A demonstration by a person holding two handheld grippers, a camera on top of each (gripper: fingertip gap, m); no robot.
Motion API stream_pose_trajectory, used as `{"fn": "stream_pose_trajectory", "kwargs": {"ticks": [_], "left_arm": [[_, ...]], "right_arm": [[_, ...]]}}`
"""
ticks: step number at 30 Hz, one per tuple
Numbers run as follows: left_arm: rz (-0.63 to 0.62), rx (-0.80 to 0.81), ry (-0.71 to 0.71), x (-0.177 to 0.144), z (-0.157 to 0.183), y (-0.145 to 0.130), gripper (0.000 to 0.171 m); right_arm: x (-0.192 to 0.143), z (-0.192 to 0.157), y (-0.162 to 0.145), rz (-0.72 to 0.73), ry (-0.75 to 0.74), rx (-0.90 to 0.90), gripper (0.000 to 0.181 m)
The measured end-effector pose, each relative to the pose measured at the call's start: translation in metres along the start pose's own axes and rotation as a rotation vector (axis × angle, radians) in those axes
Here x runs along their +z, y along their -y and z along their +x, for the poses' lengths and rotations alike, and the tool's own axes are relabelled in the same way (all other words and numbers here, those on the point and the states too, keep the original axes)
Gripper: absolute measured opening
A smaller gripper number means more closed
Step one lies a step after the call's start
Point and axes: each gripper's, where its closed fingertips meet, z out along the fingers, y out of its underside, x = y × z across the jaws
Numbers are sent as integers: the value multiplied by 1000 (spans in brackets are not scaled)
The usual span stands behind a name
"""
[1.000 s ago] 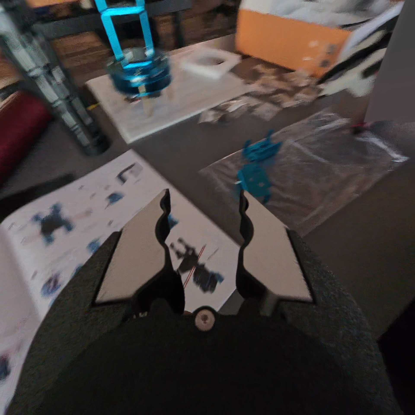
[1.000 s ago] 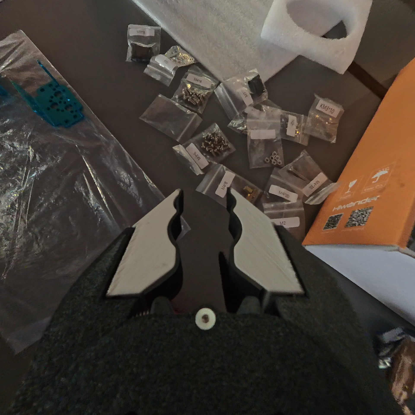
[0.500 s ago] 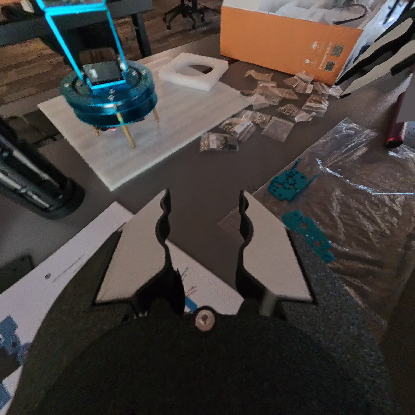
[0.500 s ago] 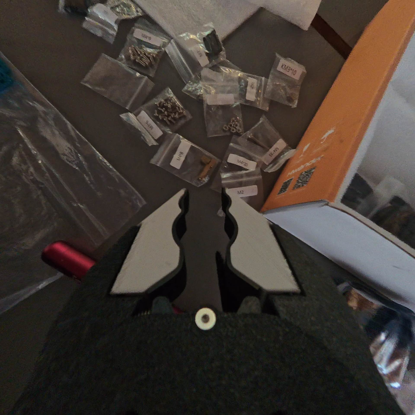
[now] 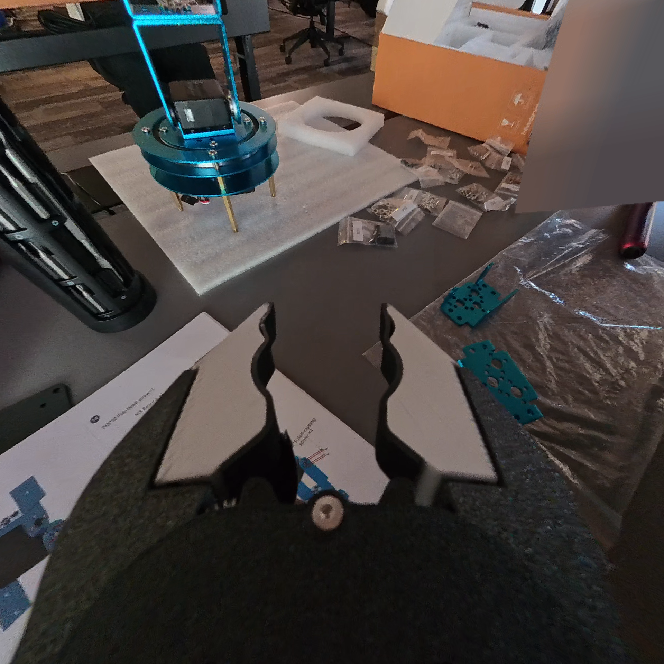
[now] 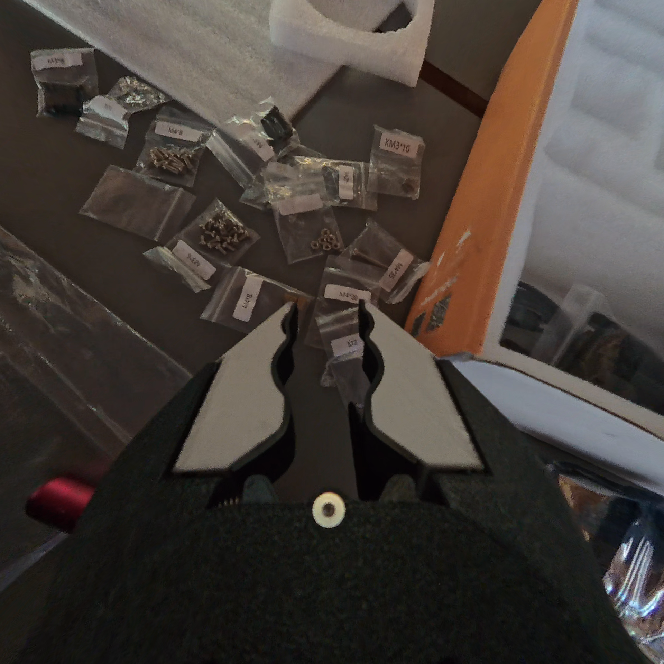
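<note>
- Nearest the left gripper [image 5: 326,312], a white printed sheet [image 5: 118,424] is seen lying under its fingers on the dark table [image 5: 316,273]; two teal perforated brackets [image 5: 501,381] rest on a clear plastic sheet [image 5: 582,359] just to the right.
- Farther off, a blue round base on brass standoffs [image 5: 206,154] stands on a white foam sheet [image 5: 287,201], with a black column [image 5: 61,258] at the left and an orange box [image 5: 449,90] behind.
- Under the right gripper [image 6: 327,305], small labelled bags of screws [image 6: 222,233] are spread over the table beside the orange box [image 6: 478,230]; a red cylinder [image 6: 59,503] lies near the left edge, partly hidden by the gripper body.
- Against half a second ago, the left view is little changed, and the right gripper's fingers have parted somewhat wider.
- The left gripper's jaws are held well apart and nothing is gripped or touched.
- The right gripper's jaws are parted by a narrower gap and are empty, with a small bag [image 6: 345,345] seen between them below.
</note>
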Motion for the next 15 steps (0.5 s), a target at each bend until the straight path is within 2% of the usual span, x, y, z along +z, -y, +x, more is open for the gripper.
{"fn": "stream_pose_trajectory", "kwargs": {"ticks": [4,11,15], "left_arm": [[2,-4,0,0,-1,0,58],[-15,54,37,2,-2,-4,58],[-17,81,59,1,-4,-4,59]], "right_arm": [[6,-9,2,-22,-29,-103,28],[11,-9,13,-7,-38,-89,26],[14,-16,18,1,7,-57,21]]}}
